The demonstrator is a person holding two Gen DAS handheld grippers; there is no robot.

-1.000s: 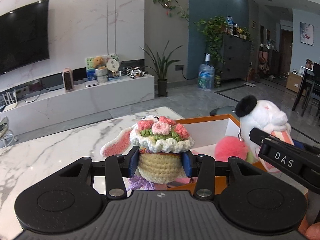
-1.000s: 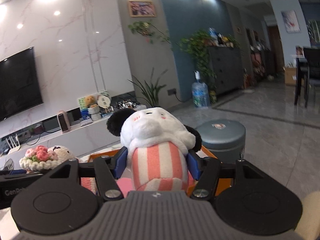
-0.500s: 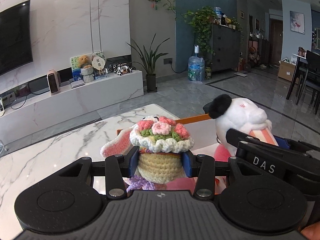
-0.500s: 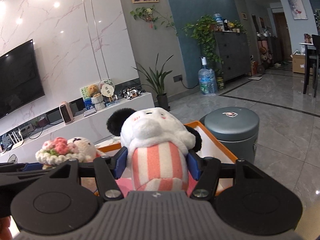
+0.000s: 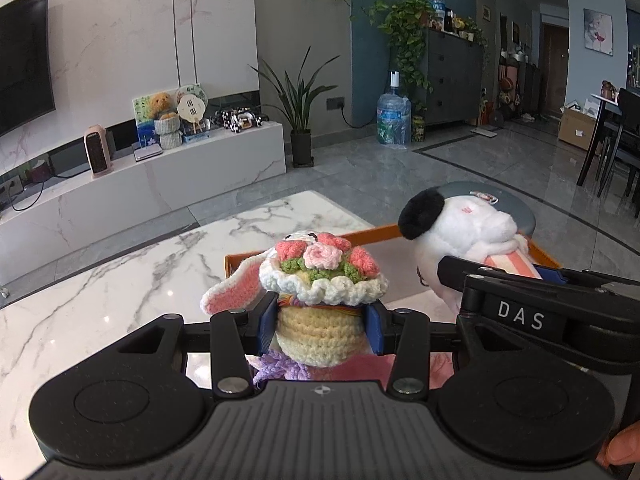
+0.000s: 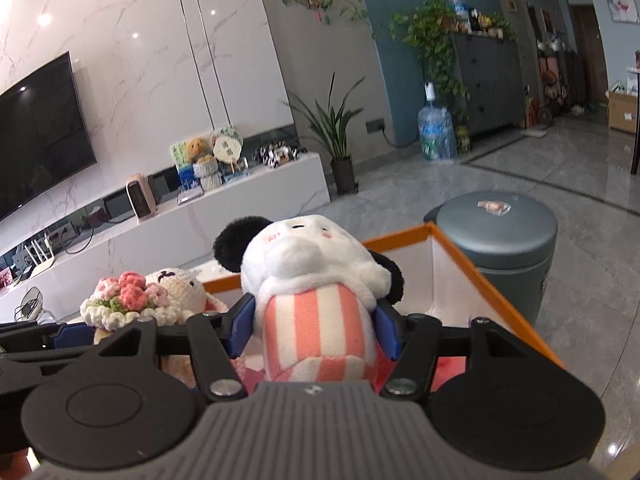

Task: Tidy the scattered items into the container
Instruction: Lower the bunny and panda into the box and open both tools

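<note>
Left gripper (image 5: 320, 330) stays clamped on the crocheted bunny (image 5: 322, 308) and right gripper (image 6: 316, 330) on the striped panda plush (image 6: 316, 300) — both now nearer together over the orange-rimmed box (image 6: 480, 280) — marble tabletop (image 5: 120, 280) open leftward.

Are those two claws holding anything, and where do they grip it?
Left gripper clamps the crocheted bunny toy around its cream yellow body; right gripper clamps the panda plush around its pink-and-white striped body.
</note>
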